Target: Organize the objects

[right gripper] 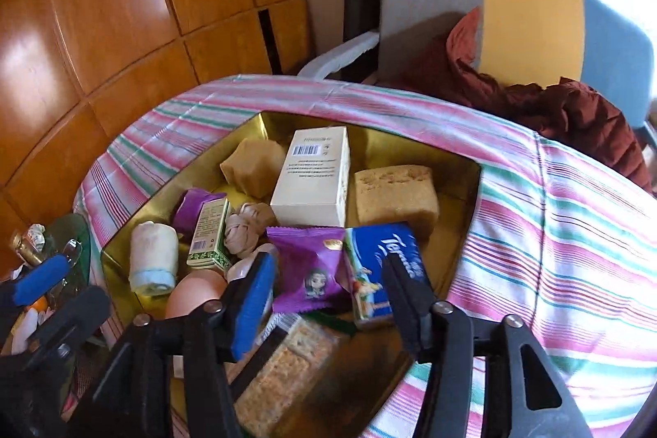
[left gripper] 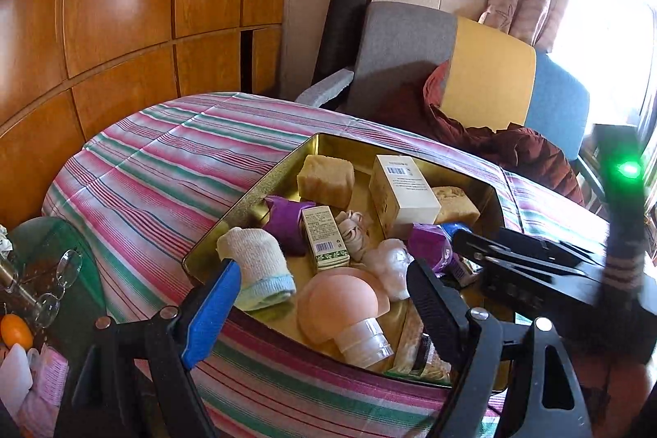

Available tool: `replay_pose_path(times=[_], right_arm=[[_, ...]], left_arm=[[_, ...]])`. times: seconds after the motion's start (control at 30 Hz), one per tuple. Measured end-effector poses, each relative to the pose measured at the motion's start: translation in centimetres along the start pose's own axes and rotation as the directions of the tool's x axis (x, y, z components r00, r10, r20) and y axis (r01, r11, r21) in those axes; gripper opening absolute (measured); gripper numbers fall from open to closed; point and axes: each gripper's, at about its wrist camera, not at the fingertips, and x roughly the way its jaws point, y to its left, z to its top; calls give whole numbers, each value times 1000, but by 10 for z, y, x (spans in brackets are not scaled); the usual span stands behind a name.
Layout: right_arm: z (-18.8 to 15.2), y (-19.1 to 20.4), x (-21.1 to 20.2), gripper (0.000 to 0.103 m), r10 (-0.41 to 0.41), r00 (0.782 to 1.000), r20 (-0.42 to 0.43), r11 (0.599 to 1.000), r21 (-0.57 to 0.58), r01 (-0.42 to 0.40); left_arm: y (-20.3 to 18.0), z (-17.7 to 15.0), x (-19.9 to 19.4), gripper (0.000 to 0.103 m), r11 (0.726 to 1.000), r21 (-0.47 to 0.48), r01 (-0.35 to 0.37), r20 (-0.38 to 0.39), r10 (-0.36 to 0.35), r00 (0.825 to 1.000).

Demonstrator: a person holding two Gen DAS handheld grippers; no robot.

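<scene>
I had the gold tin [right gripper: 460, 183] sitting on the striped bedspread [right gripper: 554, 232], already crowded with most of the loose items so they stayed corralled in one place. My right gripper [right gripper: 328, 294] hovered over the tin's near edge with its jaws parted and nothing pinched; the purple snack packet [right gripper: 308, 265] and the blue tissue pack [right gripper: 377, 269] lay just ahead between its fingers, resting on the pile, not held. From that spot the tall white box [right gripper: 316, 179] stood at twelve o'clock, the tan sponge block [right gripper: 394, 196] at one o'clock, and the rolled sock [right gripper: 154, 261] at nine o'clock against the tin's left wall. The cracker packet [right gripper: 279, 372] lay flat at six o'clock, under the gripper.

My left gripper [left gripper: 324, 298] was also spread wide and empty, poised above the peach mushroom-shaped piece [left gripper: 345, 306], which lay on its side beside the small green carton [left gripper: 326, 243]. I judged both hands stood clear so the pile could settle, and that little was left to gather.
</scene>
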Motion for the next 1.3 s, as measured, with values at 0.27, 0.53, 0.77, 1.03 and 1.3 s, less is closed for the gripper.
replay_pose_path(times=[0.27,0.53,0.77,1.03,1.3], right_arm=[[-13,1,-30,74,-31,999,22,999,9,31],[-19,7,-46,89,-76,997,17,997,-11,76],[-19,7,-51,103,-101,995,-5,995,17,101],[-17,13,-55,103,-129,991,-21,991,29,130],[-13,21,-66,103,-175,984,-11,983,62,175]], left_arm=[[-7,-2,-1,84,999,21,-32,3,32,999],[-4,0,-10,84,996,28,-80,48,79,996],[-3,0,-16,84,995,22,-99,53,98,994],[-1,2,-18,84,992,16,-127,19,126,992],[2,3,-12,82,987,7,-159,-60,159,985]])
